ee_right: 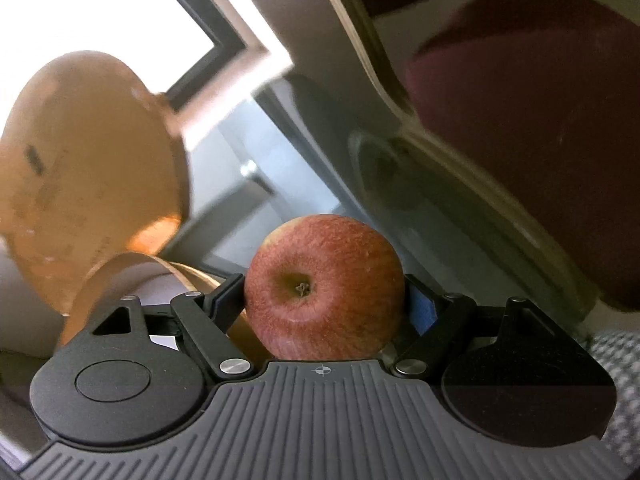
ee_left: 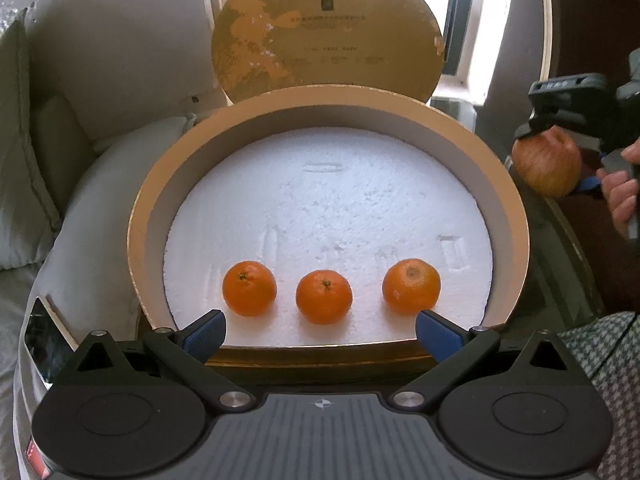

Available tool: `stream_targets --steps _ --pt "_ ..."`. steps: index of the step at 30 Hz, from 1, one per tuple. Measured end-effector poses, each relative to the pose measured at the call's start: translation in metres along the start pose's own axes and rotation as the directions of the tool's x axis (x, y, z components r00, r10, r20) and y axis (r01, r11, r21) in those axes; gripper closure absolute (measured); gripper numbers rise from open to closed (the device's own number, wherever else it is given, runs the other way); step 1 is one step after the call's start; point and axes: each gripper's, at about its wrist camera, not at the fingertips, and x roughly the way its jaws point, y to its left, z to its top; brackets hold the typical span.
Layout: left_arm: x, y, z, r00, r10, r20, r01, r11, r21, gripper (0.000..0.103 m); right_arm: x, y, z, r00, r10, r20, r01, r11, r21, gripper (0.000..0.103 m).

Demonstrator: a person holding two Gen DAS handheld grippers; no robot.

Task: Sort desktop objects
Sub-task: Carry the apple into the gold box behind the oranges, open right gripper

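A round box [ee_left: 512, 216] with a gold rim and a white foam floor fills the left wrist view. Three mandarins lie in a row near its front: left [ee_left: 249, 288], middle [ee_left: 324, 297], right [ee_left: 411, 286]. My left gripper [ee_left: 320, 330] hovers open at the box's near rim, nothing between its blue pads. My right gripper [ee_right: 326, 304] is shut on a red apple [ee_right: 324, 288], stem dimple facing the camera. In the left wrist view that apple [ee_left: 548, 164] hangs in the air right of the box, with a hand [ee_left: 618, 192] on the gripper's handle.
The box's round gold lid [ee_left: 326, 32] leans upright behind it against a window. White cushions [ee_left: 100, 184] lie left of the box, with a phone [ee_left: 44, 340] at its near left. A dark red chair [ee_right: 532, 112] stands to the right. Houndstooth cloth [ee_left: 600, 364] is at the near right.
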Motion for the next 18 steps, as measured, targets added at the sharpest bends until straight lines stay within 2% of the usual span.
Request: stream_targets --steps 3,6,11,18 --pt "-0.008 0.010 0.001 1.000 0.007 0.029 -0.007 1.000 -0.027 0.002 -0.026 0.014 -0.002 0.998 0.048 0.040 -0.046 0.998 -0.050 0.020" --pt "-0.014 0.023 0.003 0.998 0.022 0.052 -0.019 0.998 -0.058 0.002 -0.044 0.033 -0.008 0.993 0.111 0.044 -0.106 0.989 -0.104 0.020" --pt "-0.013 0.045 0.002 0.997 0.060 0.055 -0.054 0.993 -0.107 0.002 -0.044 0.074 -0.033 0.981 0.190 -0.035 -0.193 0.954 -0.228 0.020" --pt "0.001 0.062 -0.002 0.997 0.075 0.019 -0.072 0.988 -0.134 0.002 -0.001 0.129 -0.089 0.966 0.174 -0.192 -0.236 0.895 -0.379 0.020"
